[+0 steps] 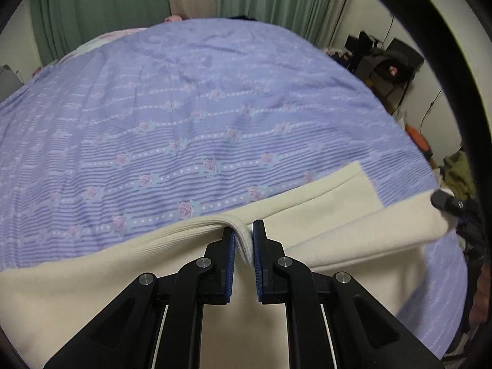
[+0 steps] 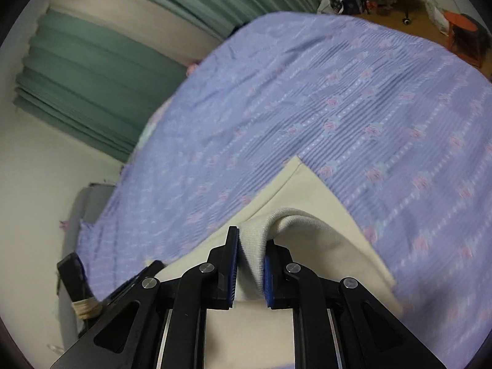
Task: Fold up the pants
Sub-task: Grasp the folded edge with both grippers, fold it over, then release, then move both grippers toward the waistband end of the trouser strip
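Observation:
Cream pants (image 1: 92,292) lie on a lilac flowered bedspread (image 1: 200,107). My left gripper (image 1: 244,233) is shut on the ribbed waistband, which folds up between its blue pads. A leg end of the pants (image 1: 353,184) lies flat further out to the right. The tip of the other gripper (image 1: 442,201) shows at the right edge of the cloth. In the right wrist view my right gripper (image 2: 251,240) is shut on another stretch of ribbed band of the pants (image 2: 307,224), lifted off the bedspread (image 2: 369,107). A flat cream corner (image 2: 295,181) lies beyond it.
Green curtains (image 1: 101,3) hang behind the bed, also seen in the right wrist view (image 2: 86,86). Dark bags and clutter (image 1: 387,61) stand on the floor at the right. A red stool (image 2: 461,24) stands past the bed's far corner.

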A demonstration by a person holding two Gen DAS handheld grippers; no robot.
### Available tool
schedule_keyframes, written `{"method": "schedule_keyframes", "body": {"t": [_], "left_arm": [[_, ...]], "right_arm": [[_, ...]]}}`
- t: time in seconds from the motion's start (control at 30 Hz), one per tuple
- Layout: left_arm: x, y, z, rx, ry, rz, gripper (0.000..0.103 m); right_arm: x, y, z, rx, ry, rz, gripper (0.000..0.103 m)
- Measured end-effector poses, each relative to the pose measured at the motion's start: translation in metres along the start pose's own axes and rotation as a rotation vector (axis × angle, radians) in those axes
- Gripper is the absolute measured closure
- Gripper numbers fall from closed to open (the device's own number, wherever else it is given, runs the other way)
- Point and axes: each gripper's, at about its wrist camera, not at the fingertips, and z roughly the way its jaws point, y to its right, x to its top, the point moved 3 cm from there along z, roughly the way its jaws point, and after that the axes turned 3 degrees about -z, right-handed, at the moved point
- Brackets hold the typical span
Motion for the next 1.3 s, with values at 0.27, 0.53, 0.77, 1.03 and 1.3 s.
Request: {"method": "schedule_keyframes", "body": {"t": [0.27, 0.53, 0.77, 1.03, 1.3], "left_arm": [[0.003, -0.008, 0.047, 0.059, -0.061, -0.022, 0.09], [0.015, -0.009, 0.055, 0.024, -0.111, -0.108, 0.059], [0.035, 0.019, -0.019, 0.008, 0.072, -0.073, 0.02], [-0.022, 0.03, -0.12, 0.027, 0.17, -0.017, 0.018], [-0.123, -0.001, -0.227, 0.057, 0.179, -0.161, 0.012]], "right_arm": [[0.024, 0.016, 0.054, -0.073, -0.063, -0.031, 0.088], [0.047, 0.013, 0.06, -0.163, -0.036, -0.116, 0.035], [0.067, 0.004, -0.007, -0.228, 0.102, -0.194, 0.026], [0.007, -0.025, -0.078, -0.197, 0.094, -0.351, 0.026], [-0.102, -0.098, -0.142, -0.083, 0.038, -0.531, 0.021]]}}
